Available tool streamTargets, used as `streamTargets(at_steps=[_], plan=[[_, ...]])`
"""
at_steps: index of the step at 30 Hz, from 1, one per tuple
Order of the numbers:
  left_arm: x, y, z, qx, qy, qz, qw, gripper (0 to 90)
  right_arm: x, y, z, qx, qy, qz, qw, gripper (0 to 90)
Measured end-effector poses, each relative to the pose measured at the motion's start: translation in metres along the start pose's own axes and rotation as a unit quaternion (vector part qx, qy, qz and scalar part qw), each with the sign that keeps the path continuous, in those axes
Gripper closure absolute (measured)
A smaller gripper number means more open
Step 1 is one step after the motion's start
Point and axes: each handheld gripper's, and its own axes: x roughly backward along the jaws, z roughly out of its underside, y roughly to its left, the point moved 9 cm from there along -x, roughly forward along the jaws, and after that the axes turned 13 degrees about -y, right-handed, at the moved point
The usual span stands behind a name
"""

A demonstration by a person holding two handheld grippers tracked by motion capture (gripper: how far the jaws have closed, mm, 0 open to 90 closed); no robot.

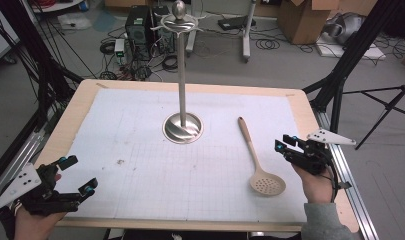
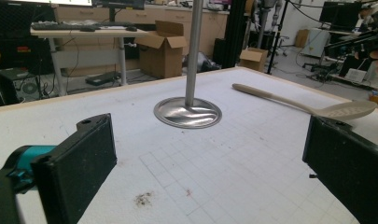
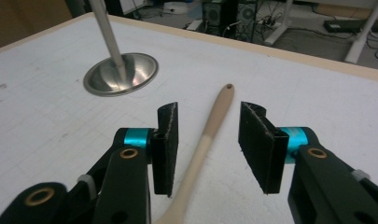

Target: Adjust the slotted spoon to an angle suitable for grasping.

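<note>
The right tongs [image 3: 207, 140] stand spread with nothing between the pads but air — the handle of the slotted spoon [image 3: 210, 130] runs up through the gap in the right gripper view, touched by neither jaw. In the high view these right tongs [image 1: 285, 145] hover just to the right of the spoon [image 1: 255, 157], which lies flat on the worktop [image 1: 140, 165]. Its long axis runs from the perforated bowl near the person's edge to the handle tip, which points away toward the metal stand [image 1: 182, 75]. The handle lies just left of the right tongs and roughly in line with them, so the coming grasp looks to turn on lowering the jaws astride it; the right hand is by far the nearer.

The left tongs [image 1: 72, 175] are spread wide too, empty, hovering at the near left corner, well apart from the spoon. In the left gripper view the spoon [image 2: 308, 105] lies beyond the stand's round base [image 2: 187, 112].

How high the right jaws ride above the handle is hard to judge. The spoon's bowl is cut off at the bottom of the right gripper view, and the stand's top runs out of both gripper views.
</note>
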Motion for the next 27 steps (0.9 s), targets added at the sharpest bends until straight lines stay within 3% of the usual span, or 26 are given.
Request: streamTargets(at_steps=[8, 13, 19, 27], plan=[[0.003, 0.001, 0.004, 0.001, 0.008, -0.004, 1.0, 2.9, -0.012, -0.01, 0.0, -0.003, 0.02, 0.012, 0.9997, 70.2], [0.003, 0.001, 0.007, 0.001, 0.011, -0.005, 0.9999, 2.9, -0.02, -0.016, 0.0, 0.007, 0.035, 0.02, 0.9992, 75.5], [0.003, 0.0, 0.01, -0.001, 0.017, -0.005, 0.9998, 3.0, -0.029, -0.014, 0.002, 0.022, 0.054, 0.019, 0.9981, 78.5], [0.006, 0.002, 0.011, 0.001, 0.02, -0.01, 0.9997, 2.9, -0.041, -0.016, 0.005, 0.011, 0.072, 0.037, 0.9966, 84.2]])
